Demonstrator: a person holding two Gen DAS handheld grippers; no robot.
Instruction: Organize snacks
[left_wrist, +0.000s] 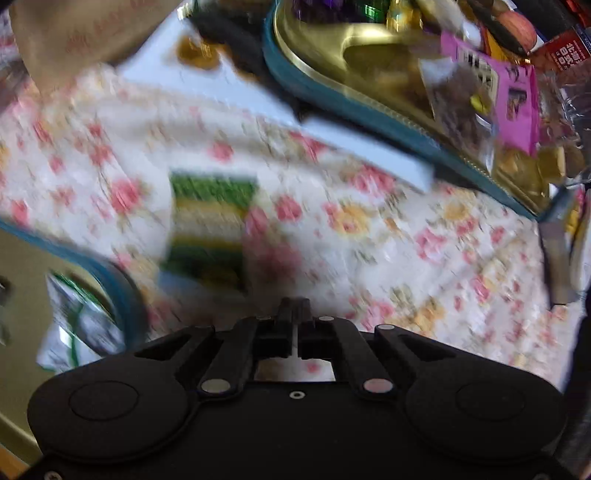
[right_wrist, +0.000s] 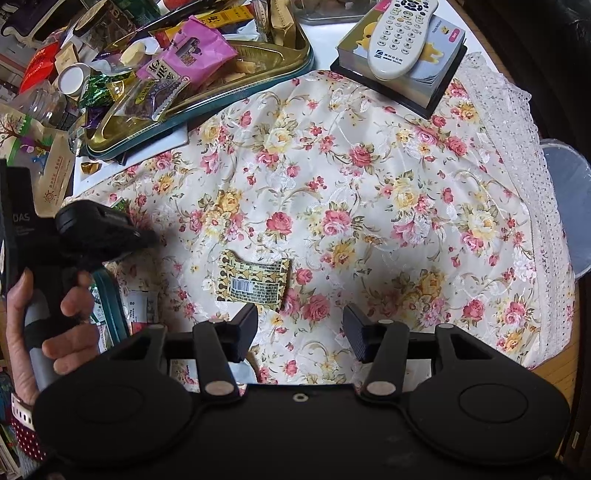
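The right claw (right_wrist: 300, 332) hangs open above the gold snack packet (right_wrist: 253, 282), poised to grab; the left claw (left_wrist: 294, 314) is closed, empty.

Gold-patterned snack packet (right_wrist: 253, 282) flat on floral cloth, barcode up; green-yellow packet (left_wrist: 210, 225) blurred, also on cloth.

Readable text is scarce. Black handle of the left gripper (right_wrist: 110, 229) — pale letters "DAS" near its top, smaller lines beneath too fine to read. Gold snack packet (right_wrist: 253, 282) on the floral cloth — barcode and a block of print, illegible. Pink packet (right_wrist: 195, 48) in the tin and the red box (left_wrist: 561, 51) carry Chinese characters, not legible. White remote (right_wrist: 400, 35): button marks and logo, too small.
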